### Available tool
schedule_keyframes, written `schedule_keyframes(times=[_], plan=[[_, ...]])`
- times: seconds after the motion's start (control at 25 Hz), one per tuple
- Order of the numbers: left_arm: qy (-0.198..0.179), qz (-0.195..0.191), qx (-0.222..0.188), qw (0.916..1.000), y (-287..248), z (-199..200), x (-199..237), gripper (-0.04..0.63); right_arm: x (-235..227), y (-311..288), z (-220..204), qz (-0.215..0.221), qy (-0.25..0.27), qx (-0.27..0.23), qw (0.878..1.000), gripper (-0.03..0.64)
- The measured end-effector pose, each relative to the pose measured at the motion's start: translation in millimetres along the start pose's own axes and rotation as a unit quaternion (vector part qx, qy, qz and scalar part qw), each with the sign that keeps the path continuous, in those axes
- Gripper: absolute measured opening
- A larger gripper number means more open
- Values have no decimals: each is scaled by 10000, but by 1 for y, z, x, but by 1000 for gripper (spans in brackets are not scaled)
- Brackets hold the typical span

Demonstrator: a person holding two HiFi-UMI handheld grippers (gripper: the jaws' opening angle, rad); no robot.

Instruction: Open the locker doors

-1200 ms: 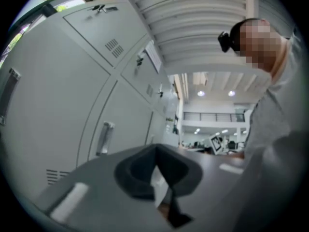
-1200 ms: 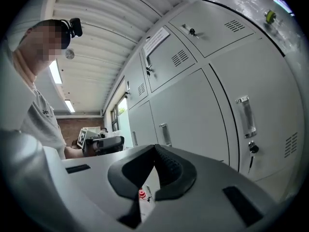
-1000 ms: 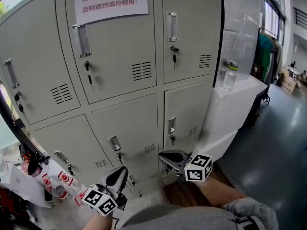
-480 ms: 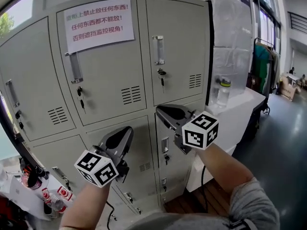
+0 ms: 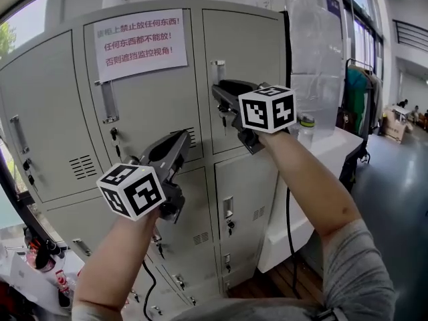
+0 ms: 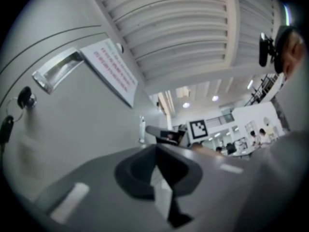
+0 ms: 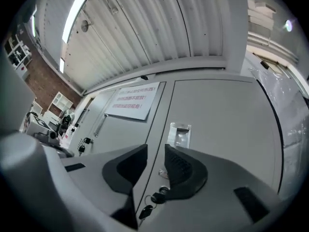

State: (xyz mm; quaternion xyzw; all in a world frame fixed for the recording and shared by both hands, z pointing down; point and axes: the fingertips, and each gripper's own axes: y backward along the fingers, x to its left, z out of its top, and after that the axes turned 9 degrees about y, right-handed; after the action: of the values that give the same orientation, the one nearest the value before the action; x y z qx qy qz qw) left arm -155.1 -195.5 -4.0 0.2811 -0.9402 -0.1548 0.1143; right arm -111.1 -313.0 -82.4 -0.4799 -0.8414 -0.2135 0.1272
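Grey metal locker doors (image 5: 150,105) stand closed ahead. The right tool (image 5: 224,89), jaws just opening and empty, is near the upper right door's recessed handle (image 7: 179,133). The left tool (image 5: 180,139) has its jaws together.

A white paper sheet (image 5: 140,40) is taped on the upper middle locker door (image 5: 150,105), far ahead of me. It carries three lines of red Chinese print. The top line reads 柜上禁止放任何东西!, after one or two fainter characters at its left end that I cannot make out. The second line reads 任何东西都不能放! The third reads 否则遮挡监控视角! In the right gripper view the same sheet is too small to read, and in the left gripper view it is slanted and blurred. The left cube (image 5: 132,190) and the right cube (image 5: 267,109) that I hold near me bear black-and-white square markers, which are patterns rather than letters. A small dark sign (image 5: 332,4) at the far right is too small to read.
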Motion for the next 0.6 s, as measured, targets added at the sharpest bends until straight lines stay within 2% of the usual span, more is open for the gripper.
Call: schedule_keyframes(times=[0.04,0.28,0.6], plan=[[6,2,4,10000,1,0,-1,5,-4,-6,-2,-20,-26,90,10000,95],[-69,26,74,9999,9,-2,-6,5,-14,-25,-15,-79,-187,358,9991,145],[-137,76,52,9999,21,1,-9,5,-6,-30,-17,366,-581,145,9975,152]])
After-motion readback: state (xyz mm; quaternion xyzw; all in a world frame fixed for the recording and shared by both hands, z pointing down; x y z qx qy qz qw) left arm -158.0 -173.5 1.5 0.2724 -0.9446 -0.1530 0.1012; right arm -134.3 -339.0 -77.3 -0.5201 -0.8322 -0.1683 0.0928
